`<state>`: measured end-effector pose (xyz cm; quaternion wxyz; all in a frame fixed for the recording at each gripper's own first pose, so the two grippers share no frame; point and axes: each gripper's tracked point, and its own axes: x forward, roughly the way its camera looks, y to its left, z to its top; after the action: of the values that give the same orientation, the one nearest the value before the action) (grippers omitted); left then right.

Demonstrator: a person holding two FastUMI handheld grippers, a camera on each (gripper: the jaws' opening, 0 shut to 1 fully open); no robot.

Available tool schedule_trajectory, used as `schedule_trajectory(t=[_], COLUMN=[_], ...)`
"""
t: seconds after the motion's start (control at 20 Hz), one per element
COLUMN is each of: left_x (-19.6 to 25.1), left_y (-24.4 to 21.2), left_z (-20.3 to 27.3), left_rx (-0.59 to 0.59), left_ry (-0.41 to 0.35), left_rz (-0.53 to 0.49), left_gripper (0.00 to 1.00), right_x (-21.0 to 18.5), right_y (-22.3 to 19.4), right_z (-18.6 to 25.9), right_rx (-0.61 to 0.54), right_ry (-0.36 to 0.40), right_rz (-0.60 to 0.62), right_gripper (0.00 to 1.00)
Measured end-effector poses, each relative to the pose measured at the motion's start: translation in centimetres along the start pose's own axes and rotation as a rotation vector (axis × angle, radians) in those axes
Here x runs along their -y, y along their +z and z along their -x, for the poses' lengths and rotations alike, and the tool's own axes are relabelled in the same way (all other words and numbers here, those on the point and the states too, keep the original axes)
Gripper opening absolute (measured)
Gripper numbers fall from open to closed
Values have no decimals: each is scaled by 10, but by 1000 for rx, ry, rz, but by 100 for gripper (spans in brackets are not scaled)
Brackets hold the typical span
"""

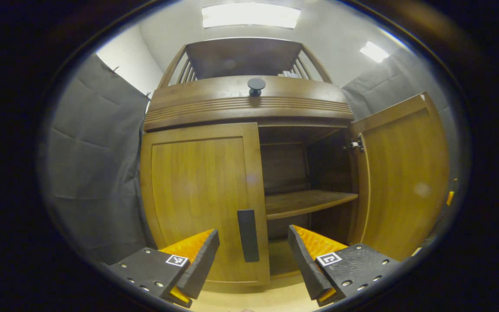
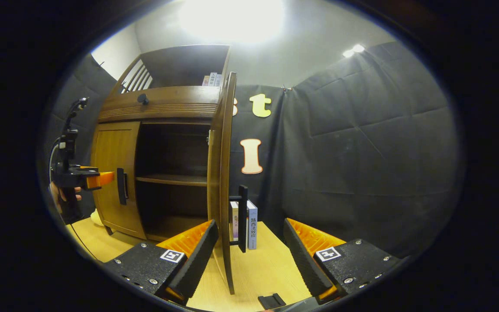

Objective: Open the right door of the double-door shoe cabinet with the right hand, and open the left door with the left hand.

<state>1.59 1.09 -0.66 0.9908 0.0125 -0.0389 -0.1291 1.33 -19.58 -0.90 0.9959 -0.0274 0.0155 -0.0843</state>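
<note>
A small wooden double-door cabinet point(image 1: 249, 104) stands straight ahead in the left gripper view. Its left door point(image 1: 202, 199) is closed, with a dark vertical handle point(image 1: 248, 235) near its inner edge. The right door point(image 1: 405, 177) is swung wide open, baring a shelf point(image 1: 306, 203). My left gripper point(image 1: 254, 255) is open, its fingers on either side of the left door's handle without touching it. In the right gripper view the open right door point(image 2: 223, 173) stands edge-on, its handle point(image 2: 242, 218) between the spread fingers of my open right gripper point(image 2: 249, 255). The left gripper point(image 2: 89, 178) shows farther off, close to the left handle point(image 2: 122, 186).
A round dark knob point(image 1: 256, 86) sits on the drawer front above the doors. Books point(image 2: 249, 225) stand on the light wooden table point(image 2: 267, 264) behind the open door, and others on the cabinet's top shelf point(image 2: 212, 79). Black cloth walls enclose the booth. A hand point(image 2: 61, 195) holds the left gripper.
</note>
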Motion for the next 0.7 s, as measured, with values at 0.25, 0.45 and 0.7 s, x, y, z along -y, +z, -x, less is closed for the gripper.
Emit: schedule_trajectory(t=[0.25,0.45,0.7], left_x=[-3,-3,4], left_y=[-7,-19,-18], left_z=[-2,-6,-8], left_rx=[-29,-95,-137], left_ry=[30,32,53], left_rz=[13,38,51], left_gripper=[96,96,64], right_x=[-16,-22,-24], right_y=[-15,-22,-27], right_z=[1,-2,-7], right_rx=[-39,-64,-79], right_ry=[37,54,49], right_rz=[11,17,28], right_gripper=[94,94,94])
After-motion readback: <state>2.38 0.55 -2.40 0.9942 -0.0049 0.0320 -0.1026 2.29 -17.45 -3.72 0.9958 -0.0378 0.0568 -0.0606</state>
